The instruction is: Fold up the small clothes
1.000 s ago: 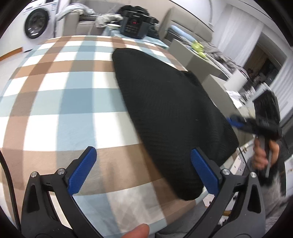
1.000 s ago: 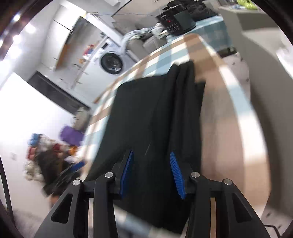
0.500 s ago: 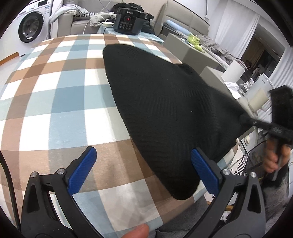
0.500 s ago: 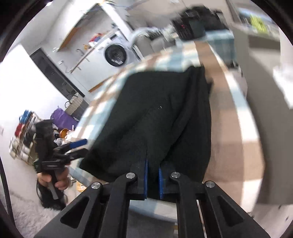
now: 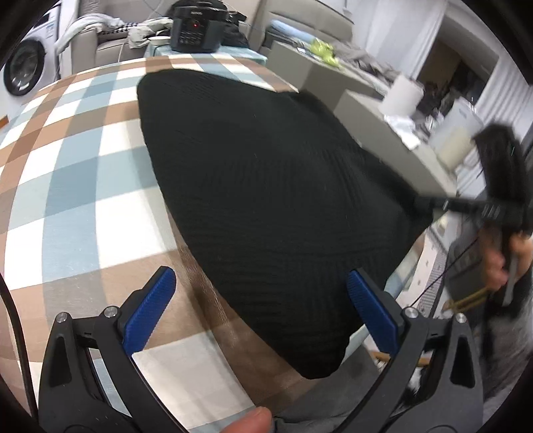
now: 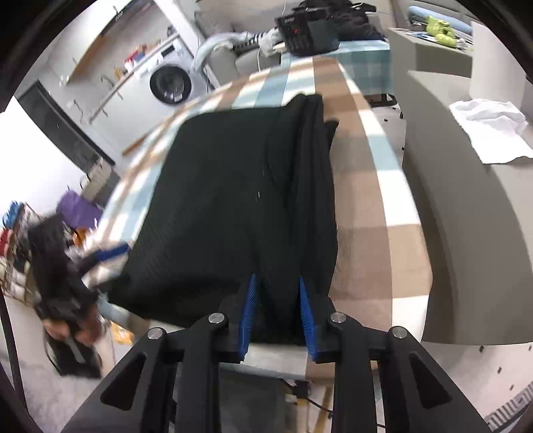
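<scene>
A black knit garment (image 5: 266,186) lies folded on the checked tablecloth (image 5: 73,160), its near end hanging over the table's front edge. My left gripper (image 5: 260,306) is open and empty, just above the cloth at the garment's near left corner. My right gripper (image 6: 278,306) has its blue pads a small gap apart, with a fold of the garment (image 6: 240,200) between them at the near edge; whether they pinch it is not clear. The right gripper also shows in the left wrist view (image 5: 433,205) at the garment's right edge.
A black cooker (image 5: 196,28) stands on a second table at the far end. A washing machine (image 6: 171,83) is at the back left. Grey cabinets (image 6: 466,206) with a white cloth (image 6: 489,130) run along the right. The table edge is close below both grippers.
The right gripper's pads have parted from a tight pinch to a small gap, still around the garment's edge. The left gripper stayed open and came a little closer to the garment.
</scene>
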A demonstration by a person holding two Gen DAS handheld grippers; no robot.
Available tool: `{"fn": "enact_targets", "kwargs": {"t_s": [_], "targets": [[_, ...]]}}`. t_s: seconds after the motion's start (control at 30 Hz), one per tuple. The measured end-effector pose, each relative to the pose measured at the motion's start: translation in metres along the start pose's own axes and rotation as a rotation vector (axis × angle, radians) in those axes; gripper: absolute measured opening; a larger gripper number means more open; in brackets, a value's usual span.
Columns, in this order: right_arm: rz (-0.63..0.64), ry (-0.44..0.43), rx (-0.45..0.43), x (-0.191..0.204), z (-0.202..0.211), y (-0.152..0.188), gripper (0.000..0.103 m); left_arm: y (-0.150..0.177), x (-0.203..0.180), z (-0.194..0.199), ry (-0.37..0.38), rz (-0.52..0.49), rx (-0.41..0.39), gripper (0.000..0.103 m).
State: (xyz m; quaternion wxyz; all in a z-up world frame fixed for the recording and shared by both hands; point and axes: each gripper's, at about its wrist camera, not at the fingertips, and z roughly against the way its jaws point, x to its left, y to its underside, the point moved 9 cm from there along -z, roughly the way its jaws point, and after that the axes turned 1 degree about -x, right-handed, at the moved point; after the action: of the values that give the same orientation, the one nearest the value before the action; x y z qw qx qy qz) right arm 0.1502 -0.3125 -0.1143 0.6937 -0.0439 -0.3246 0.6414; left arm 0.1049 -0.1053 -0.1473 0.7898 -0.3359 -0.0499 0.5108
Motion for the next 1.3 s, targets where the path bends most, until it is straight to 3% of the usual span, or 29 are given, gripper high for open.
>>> {"fn": "enact_targets", "kwargs": {"t_s": [0.17,0.27,0.37,0.6,0.97,1.0,1.03,1.07,1.2,1.3], "targets": [[-0.017,-0.044,-0.075,0.005,0.008,-0.011,0.027,0.019,0.0,-0.009,-0.039,-0.03,0.058,0.102],[-0.001,-0.055,-0.113,0.015,0.008,-0.026,0.035,0.027,0.003,-0.005,-0.061,-0.051,0.07,0.102],[0.037,-0.048,-0.102,0.02,-0.008,-0.04,0.037,0.028,0.004,-0.001,-0.062,-0.049,0.069,0.102],[-0.082,-0.048,-0.05,-0.01,-0.061,-0.074,0.037,0.031,0.006,0.002,-0.077,-0.054,0.071,0.102],[-0.067,-0.089,-0.035,-0.018,-0.091,-0.118,0.037,0.03,0.007,0.003,-0.061,-0.057,0.07,0.102],[-0.054,-0.083,-0.035,-0.016,-0.093,-0.12,0.034,0.028,0.007,0.004,-0.057,-0.054,0.066,0.102],[-0.018,-0.083,-0.039,-0.01,-0.092,-0.121,0.015,0.028,0.008,0.005,-0.051,-0.05,0.062,0.102],[0.018,-0.083,-0.049,-0.005,-0.089,-0.124,0.004,0.026,0.008,0.007,-0.043,-0.045,0.056,0.102],[0.129,-0.046,-0.182,0.017,-0.057,-0.138,0.004,0.017,0.013,0.014,-0.009,-0.003,0.025,0.102],[0.125,0.019,-0.147,0.003,-0.065,-0.135,0.004,0.01,0.018,0.02,-0.006,0.02,-0.003,0.102]]}}
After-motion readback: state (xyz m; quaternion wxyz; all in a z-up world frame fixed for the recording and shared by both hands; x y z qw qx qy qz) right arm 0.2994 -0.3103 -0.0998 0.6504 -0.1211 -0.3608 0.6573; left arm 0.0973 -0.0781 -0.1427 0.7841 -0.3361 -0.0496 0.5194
